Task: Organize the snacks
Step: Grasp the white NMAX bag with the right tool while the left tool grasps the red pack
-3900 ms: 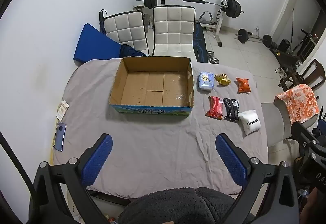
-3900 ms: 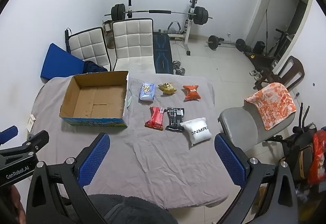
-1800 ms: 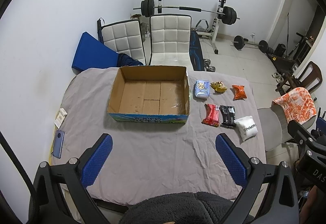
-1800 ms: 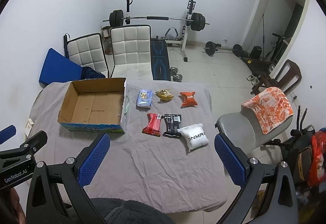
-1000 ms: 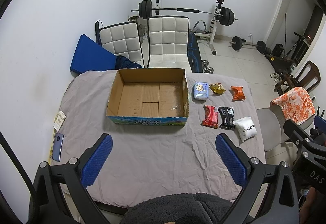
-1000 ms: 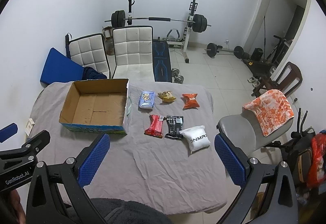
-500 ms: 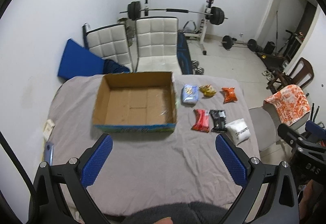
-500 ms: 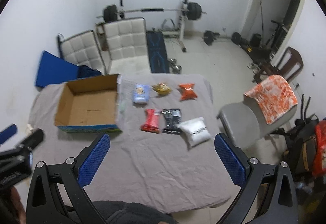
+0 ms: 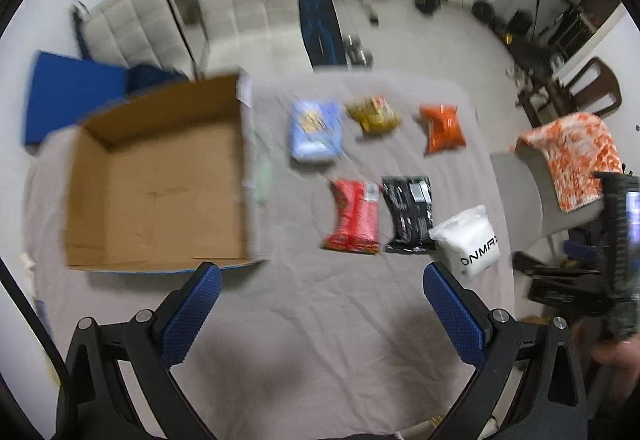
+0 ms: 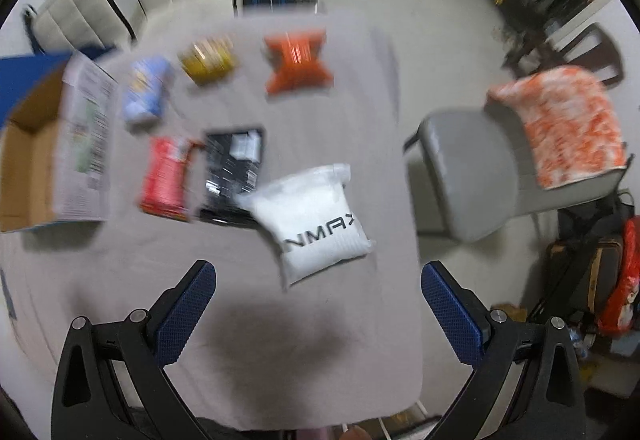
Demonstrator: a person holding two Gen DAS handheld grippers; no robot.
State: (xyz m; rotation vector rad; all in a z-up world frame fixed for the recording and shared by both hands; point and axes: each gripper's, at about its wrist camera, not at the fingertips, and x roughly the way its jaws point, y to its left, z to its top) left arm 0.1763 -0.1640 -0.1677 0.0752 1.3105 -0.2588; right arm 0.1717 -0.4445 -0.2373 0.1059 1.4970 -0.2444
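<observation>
right wrist view, both claws spread wide and empty, white pouch (image 10: 316, 217) near table edge (image 10: 416, 280), bare cloth below

The box (image 9: 160, 175) was brown, the packs (image 9: 354, 217) red, black (image 9: 408, 215), white (image 10: 312, 220) (black letters), the cloth (image 9: 320, 340) grey.
</observation>
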